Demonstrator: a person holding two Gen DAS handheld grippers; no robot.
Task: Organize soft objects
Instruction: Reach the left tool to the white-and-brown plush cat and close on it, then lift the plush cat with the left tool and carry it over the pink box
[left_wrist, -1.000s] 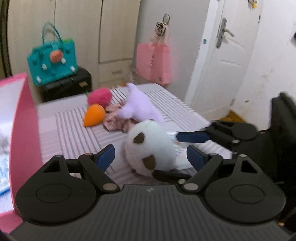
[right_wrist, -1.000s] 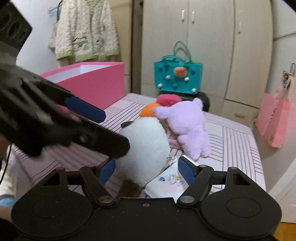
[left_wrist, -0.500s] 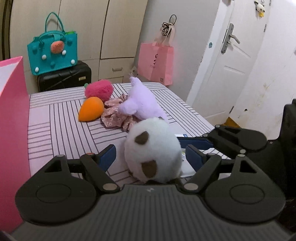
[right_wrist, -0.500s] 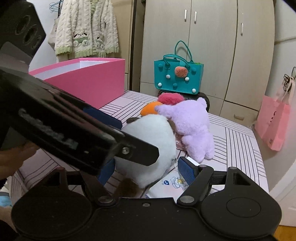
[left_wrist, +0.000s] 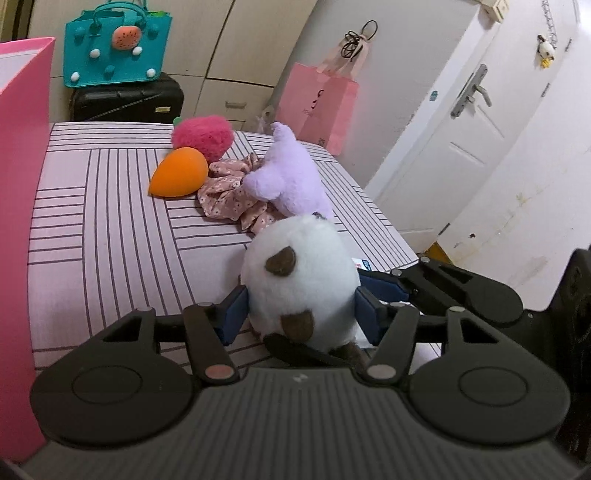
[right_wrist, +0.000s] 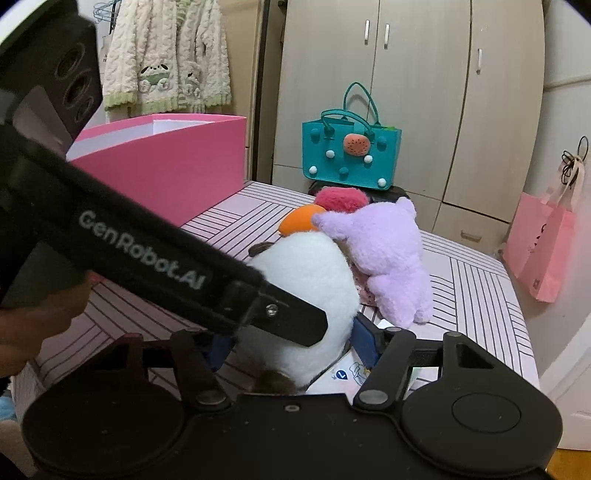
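A round white plush toy (left_wrist: 303, 273) with brown patches sits near the front right of the striped bed (left_wrist: 110, 240). My left gripper (left_wrist: 301, 315) is closing on it, and its blue pads touch both of its sides. My right gripper (right_wrist: 293, 345) is closing on the same white plush toy (right_wrist: 306, 266) from another side, pads against it. A left gripper finger (right_wrist: 288, 317) crosses the right wrist view. Behind lie a purple plush (left_wrist: 284, 177), an orange carrot plush (left_wrist: 179, 171), a pink-red plush (left_wrist: 203, 134) and a floral fabric piece (left_wrist: 229, 192).
An open pink box (right_wrist: 166, 158) stands at the bed's left side. A printed card (right_wrist: 351, 373) lies under the white toy. Beyond the bed are a teal bag (left_wrist: 114, 48) on a black suitcase (left_wrist: 125, 98), a pink paper bag (left_wrist: 321, 103) and a white door (left_wrist: 461, 129).
Both pairs of jaws have narrowed onto the white plush toy. The left gripper has sunk, rolled and come closer around it; the right gripper has kept its place.
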